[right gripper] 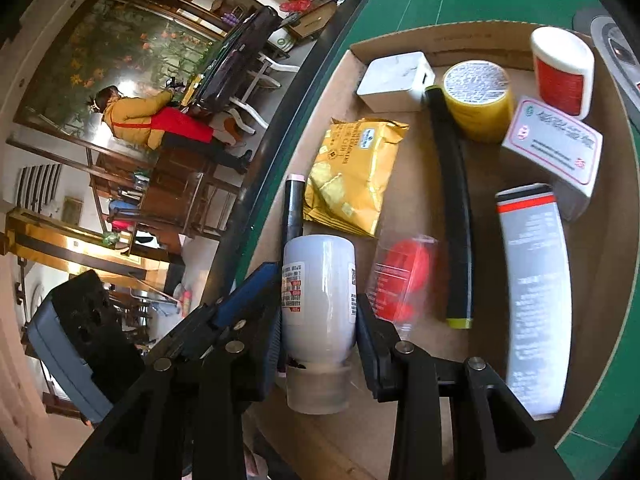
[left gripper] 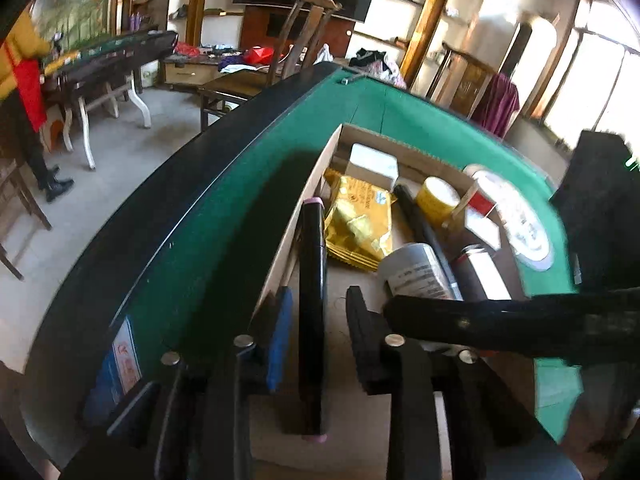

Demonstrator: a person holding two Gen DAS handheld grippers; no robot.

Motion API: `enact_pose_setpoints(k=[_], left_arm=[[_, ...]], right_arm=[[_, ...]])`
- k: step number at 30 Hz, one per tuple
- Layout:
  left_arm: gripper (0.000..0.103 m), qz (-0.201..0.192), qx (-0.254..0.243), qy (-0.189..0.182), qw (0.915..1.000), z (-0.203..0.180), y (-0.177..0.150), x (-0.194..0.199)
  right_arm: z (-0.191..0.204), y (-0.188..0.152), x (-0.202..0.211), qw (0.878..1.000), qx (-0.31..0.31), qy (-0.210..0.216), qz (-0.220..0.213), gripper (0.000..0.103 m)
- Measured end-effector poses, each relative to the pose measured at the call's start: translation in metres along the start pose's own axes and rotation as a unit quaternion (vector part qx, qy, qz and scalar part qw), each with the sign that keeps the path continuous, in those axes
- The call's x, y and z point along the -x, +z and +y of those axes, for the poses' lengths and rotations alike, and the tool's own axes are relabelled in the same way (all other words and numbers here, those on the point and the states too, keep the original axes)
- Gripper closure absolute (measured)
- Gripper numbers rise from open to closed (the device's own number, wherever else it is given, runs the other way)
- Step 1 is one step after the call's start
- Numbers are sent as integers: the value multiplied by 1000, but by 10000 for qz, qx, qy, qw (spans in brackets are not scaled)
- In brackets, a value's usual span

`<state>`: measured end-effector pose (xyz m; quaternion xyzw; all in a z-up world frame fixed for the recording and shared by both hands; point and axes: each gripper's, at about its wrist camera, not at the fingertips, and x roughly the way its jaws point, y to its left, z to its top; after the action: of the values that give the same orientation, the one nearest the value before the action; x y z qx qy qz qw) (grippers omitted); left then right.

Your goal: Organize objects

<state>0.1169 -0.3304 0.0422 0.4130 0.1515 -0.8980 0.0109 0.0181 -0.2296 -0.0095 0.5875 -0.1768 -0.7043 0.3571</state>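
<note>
**Box filling up, one bottle in the air**

Left gripper (left gripper: 316, 320) stands apart around the black marker (left gripper: 312, 300), pads off it, lying in the cardboard box (right gripper: 400, 36). Right gripper (right gripper: 318, 316) is clamped on the white bottle (right gripper: 318, 292) above the box. Snack packet (right gripper: 352, 176) and yellow tape roll (right gripper: 478, 96) already inside; the bottle looks next.

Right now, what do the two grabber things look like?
Each hand-held gripper is black, with angular arms joined by round silver pins. The left hand-held gripper has one blue pad and one black finger. The right hand-held gripper has blue pads too. No sleeves or cables show.
</note>
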Motion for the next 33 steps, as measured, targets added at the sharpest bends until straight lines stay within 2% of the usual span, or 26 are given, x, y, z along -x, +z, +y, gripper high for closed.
enact_pose_setpoints(k=[1,5,7,11,13,17,22,25,28,33], left_arm=[[65,-30,68,-76,9999,1,-1,4],[57,-161,317,-236,9991,9,-6,20],[43,-298,479,-348,9978,12,-7,30],[37,-828,489,-217,9951,9,-5,59],[28,-962,484,-186,9940,5,-3,70],[20,-1044,302,-86,9940,-13,0,81],[19,-1046,183,-168,9942,-47,0,93],[16,-1150,-18,-351,9927,-78,0,102],[13,-1191,-375,-393,9914,-112,-3,103],[13,-887,-703,-525,9922,-162,-13,87]], right_arm=[[0,-1,1,10000,-2,-10,1,64],[2,-5,5,9999,23,-96,-47,63],[3,-8,10,9998,85,-136,-123,61],[10,-18,26,9983,384,-214,-384,59],[12,-22,39,9967,507,-310,-554,56],[13,-33,71,9906,861,-514,-930,49],[0,-53,128,9741,1307,-1129,-1459,38],[-25,-65,171,9574,1375,-1753,-1838,33],[-64,-74,217,9390,1107,-2311,-2294,30],[-127,-78,282,9231,423,-2573,-2825,28]])
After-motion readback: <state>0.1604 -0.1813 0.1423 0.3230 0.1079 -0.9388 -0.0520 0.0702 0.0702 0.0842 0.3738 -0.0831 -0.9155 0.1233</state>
